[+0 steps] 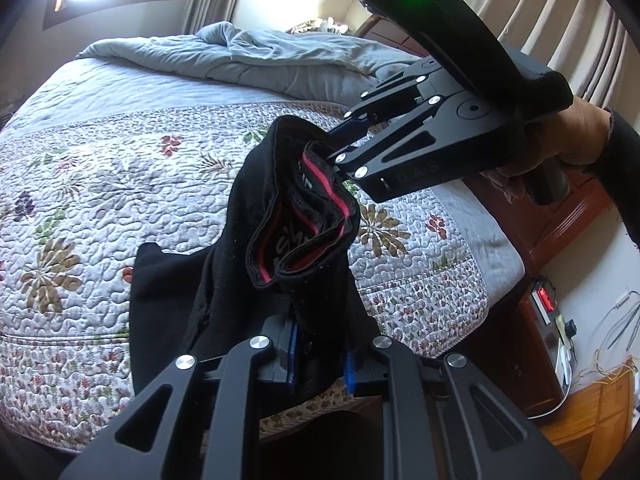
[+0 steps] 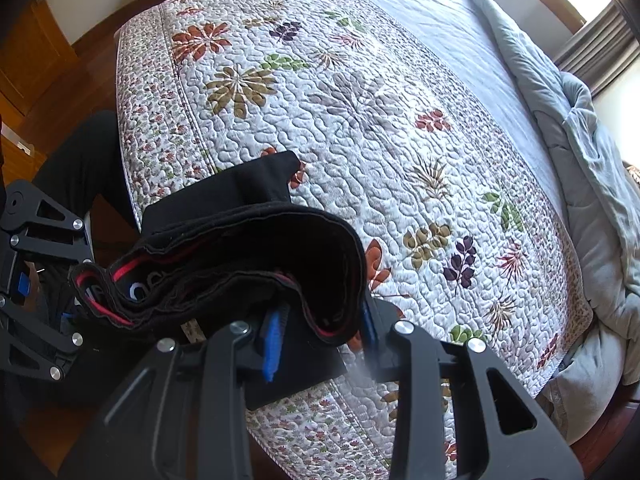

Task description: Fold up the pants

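Note:
Black pants [image 1: 240, 248] with a red-striped waistband [image 1: 320, 200] hang in the air over the floral quilt [image 1: 120, 180]. My left gripper [image 1: 320, 364] is shut on the lower end of the waistband. My right gripper [image 1: 332, 144] is shut on the other end, up and to the right. In the right wrist view the waistband [image 2: 224, 264] stretches from my right gripper [image 2: 320, 336] to my left gripper [image 2: 60, 292] at the left edge. A pant leg [image 2: 240, 184] trails onto the quilt [image 2: 360, 120].
A bunched grey-blue comforter [image 1: 260, 56] lies at the bed's far end. A wooden headboard and nightstand [image 1: 560, 216] with a red-display device [image 1: 544, 320] stand at the right. Wooden floor and cabinet [image 2: 36, 60] lie left of the bed.

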